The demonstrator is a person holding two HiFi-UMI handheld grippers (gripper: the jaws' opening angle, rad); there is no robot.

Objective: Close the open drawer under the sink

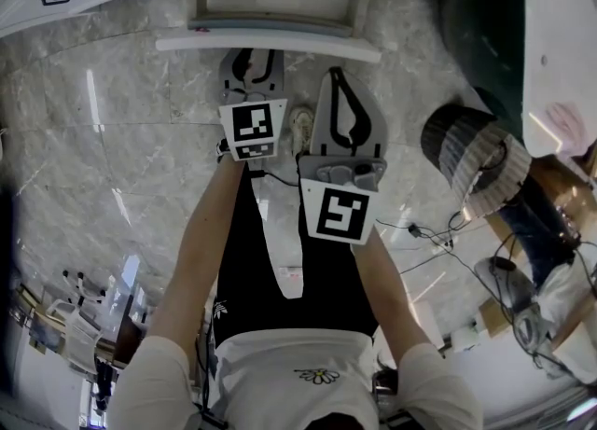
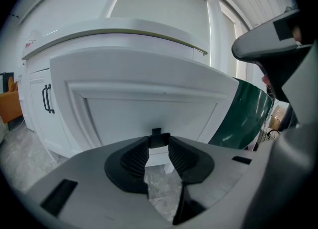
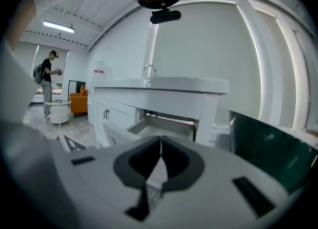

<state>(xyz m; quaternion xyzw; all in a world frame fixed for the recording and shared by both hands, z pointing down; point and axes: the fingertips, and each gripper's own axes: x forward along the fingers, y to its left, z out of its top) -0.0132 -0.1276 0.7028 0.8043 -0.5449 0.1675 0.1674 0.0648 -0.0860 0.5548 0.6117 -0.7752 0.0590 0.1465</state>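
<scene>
Drawer (image 1: 269, 44): open, nothing yet closed; my left claw (image 2: 159, 142) clamped on its handle (image 2: 158, 134), right claw (image 3: 160, 159) pressed together, empty; whole push left.

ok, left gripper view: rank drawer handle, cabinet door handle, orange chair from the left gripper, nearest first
1. drawer handle: between the jaws of the left gripper.
2. cabinet door handle: left, on the cabinet.
3. orange chair: far left edge, beyond it.
</scene>
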